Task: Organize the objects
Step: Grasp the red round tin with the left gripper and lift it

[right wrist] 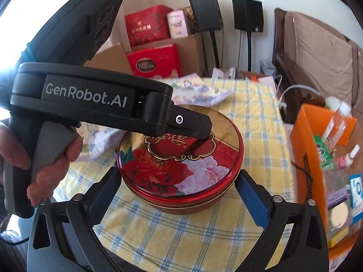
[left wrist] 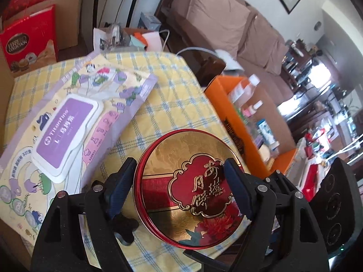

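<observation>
The round tin rests on the checked surface, straight ahead of the right gripper, whose spread fingers flank its base without touching. The left gripper straddles the lid rim, one finger outside and one over the top, seemingly to steady it; whether it pinches I cannot tell.

Red-and-gold floral tin, yellow-blue plaid tablecloth, orange box

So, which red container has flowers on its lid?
The round tin between the grippers; the red boxes behind the table are rectangular.
</observation>
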